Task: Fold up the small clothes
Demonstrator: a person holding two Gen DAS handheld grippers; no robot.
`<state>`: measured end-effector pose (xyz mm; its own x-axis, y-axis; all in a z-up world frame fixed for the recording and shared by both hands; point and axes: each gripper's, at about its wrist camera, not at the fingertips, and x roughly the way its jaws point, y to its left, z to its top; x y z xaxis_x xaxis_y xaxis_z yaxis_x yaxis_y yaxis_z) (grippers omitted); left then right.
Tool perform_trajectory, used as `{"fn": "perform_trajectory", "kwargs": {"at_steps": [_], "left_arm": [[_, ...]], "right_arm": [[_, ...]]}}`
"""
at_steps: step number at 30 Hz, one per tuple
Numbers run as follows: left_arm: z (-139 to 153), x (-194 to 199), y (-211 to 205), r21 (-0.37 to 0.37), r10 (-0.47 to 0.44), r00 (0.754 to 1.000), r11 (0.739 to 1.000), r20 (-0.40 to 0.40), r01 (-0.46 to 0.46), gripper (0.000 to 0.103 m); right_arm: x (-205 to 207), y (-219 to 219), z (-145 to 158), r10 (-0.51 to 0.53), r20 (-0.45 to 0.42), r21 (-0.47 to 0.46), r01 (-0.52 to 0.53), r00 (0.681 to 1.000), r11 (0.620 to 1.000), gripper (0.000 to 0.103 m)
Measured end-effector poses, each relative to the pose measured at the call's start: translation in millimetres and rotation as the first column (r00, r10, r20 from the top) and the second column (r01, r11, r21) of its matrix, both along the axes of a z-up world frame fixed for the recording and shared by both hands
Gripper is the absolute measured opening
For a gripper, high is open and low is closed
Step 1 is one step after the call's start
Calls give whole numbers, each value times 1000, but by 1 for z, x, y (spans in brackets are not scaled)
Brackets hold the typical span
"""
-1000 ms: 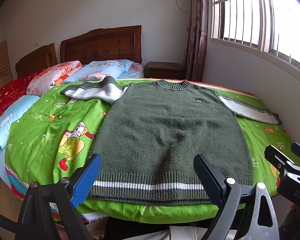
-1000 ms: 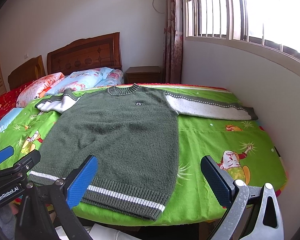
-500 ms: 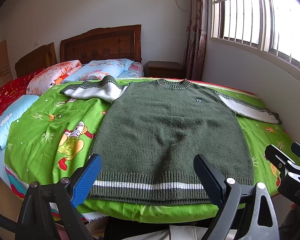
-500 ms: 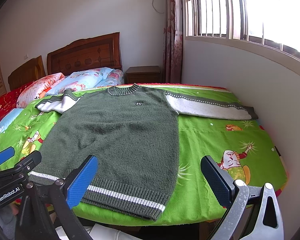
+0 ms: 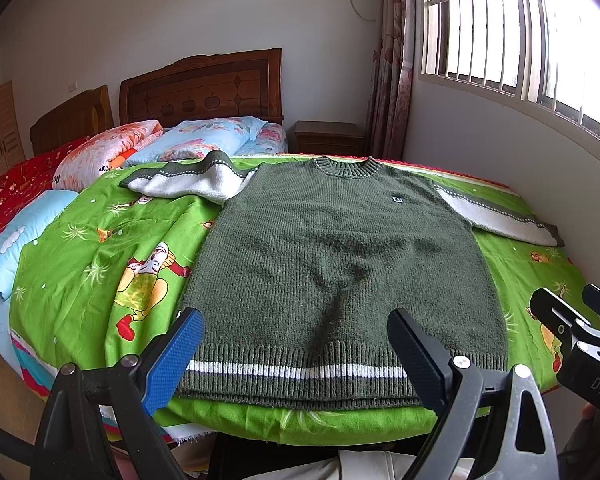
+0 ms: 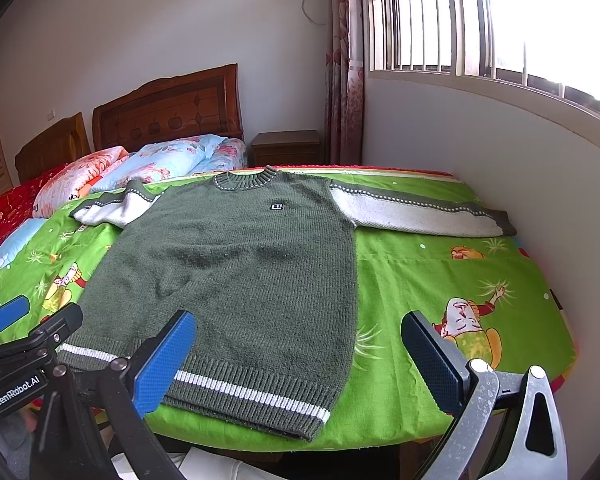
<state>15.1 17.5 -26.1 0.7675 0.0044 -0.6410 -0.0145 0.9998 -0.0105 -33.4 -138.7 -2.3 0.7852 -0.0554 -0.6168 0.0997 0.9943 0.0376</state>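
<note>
Sweater (image 5: 340, 264), dark green knit with a white stripe above its ribbed hem, lies spread flat and face up on the bright green cartoon-print bedspread (image 5: 100, 264) of the bed, its hem along the near edge and its ribbed collar (image 5: 346, 166) pointing toward the headboard (image 5: 204, 88). A small dark logo patch (image 6: 276, 206) sits on the chest. Each sleeve is white with a green band: one (image 6: 416, 216) stretches straight out toward the window-side edge of the bed, the other (image 5: 188, 178) lies bunched toward the pillows (image 5: 204, 142). Shallow creases run through the middle of the body. The left gripper (image 5: 296, 354) hovers just before the near edge over the hem, its blue and black fingers spread wide apart and holding nothing. The right gripper (image 6: 300, 360) hangs beside it near the sweater's window-side hem corner, likewise spread wide and empty. A wooden nightstand (image 6: 286, 146) stands by the floral curtain (image 6: 346, 80) below the barred window (image 6: 480, 20).
</note>
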Motion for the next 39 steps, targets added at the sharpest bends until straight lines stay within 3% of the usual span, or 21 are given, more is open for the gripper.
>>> {"fn": "perform_trajectory", "kwargs": {"at_steps": [20, 26, 30, 32, 36, 39], "left_arm": [[-7, -1, 2, -3, -2, 1000, 1000, -14, 2, 95], [-12, 4, 2, -2, -10, 999, 1000, -40, 10, 95], [-30, 33, 1, 18, -28, 992, 999, -123, 30, 94], [-42, 57, 0, 29, -36, 983, 999, -180, 42, 87], [-62, 109, -5, -3, -92, 953, 995, -289, 96, 82], [-66, 149, -15, 37, -102, 942, 992, -318, 120, 79]], "right_arm": [[2, 0, -4, 1, -21, 16, -1, 1000, 1000, 103], [10, -13, -12, -12, -45, 59, 14, 999, 998, 103], [28, -50, -30, -68, -90, 136, 80, 994, 988, 103], [38, -75, -40, -119, -118, 174, 138, 986, 975, 103], [52, -127, -56, -227, -152, 233, 258, 962, 937, 103], [60, -166, -61, -260, -146, 316, 294, 955, 902, 103]]}}
